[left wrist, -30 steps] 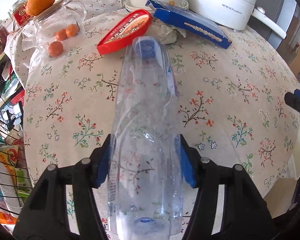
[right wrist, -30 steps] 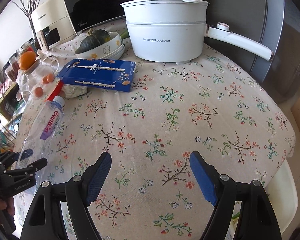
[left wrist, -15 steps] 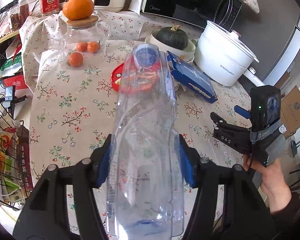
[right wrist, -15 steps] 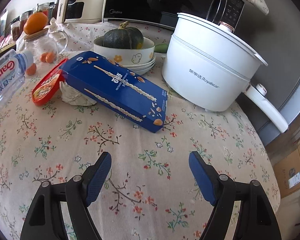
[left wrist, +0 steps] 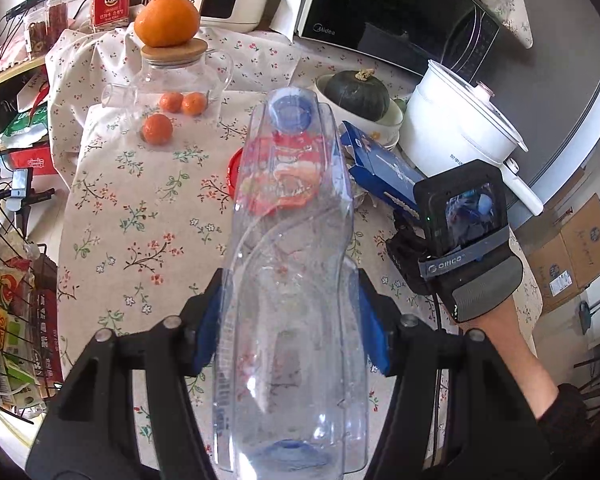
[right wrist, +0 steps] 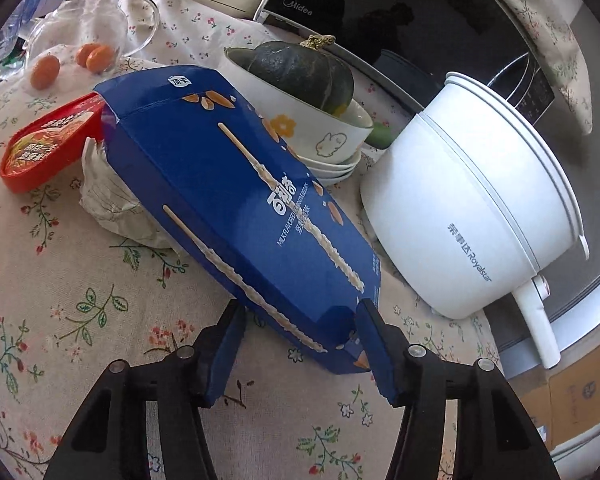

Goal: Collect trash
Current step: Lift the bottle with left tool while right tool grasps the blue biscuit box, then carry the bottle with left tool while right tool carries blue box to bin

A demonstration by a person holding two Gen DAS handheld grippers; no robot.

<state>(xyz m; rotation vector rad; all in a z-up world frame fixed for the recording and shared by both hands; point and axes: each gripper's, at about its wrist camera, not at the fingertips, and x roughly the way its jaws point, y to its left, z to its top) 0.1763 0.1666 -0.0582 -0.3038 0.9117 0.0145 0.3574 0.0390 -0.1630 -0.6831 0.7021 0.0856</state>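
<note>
My left gripper [left wrist: 290,320] is shut on an empty clear plastic bottle [left wrist: 292,280] with a blue cap and holds it above the floral table. My right gripper [right wrist: 300,334] is open, its fingers on either side of the near end of a blue biscuit box [right wrist: 236,208]; the box also shows in the left wrist view [left wrist: 380,168]. The box leans on a crumpled white paper [right wrist: 112,204]. A red snack tub [right wrist: 48,144] lies to the left of it.
A white Royalstar pot [right wrist: 468,208] stands right of the box. A bowl with a green squash [right wrist: 300,76] is behind it. A glass jug [left wrist: 172,88] with small oranges stands at the far left. A microwave [left wrist: 380,12] is at the back.
My left gripper has lifted the bottle higher and back. My right gripper has moved forward to the blue box, whose near end now lies between its fingers.
</note>
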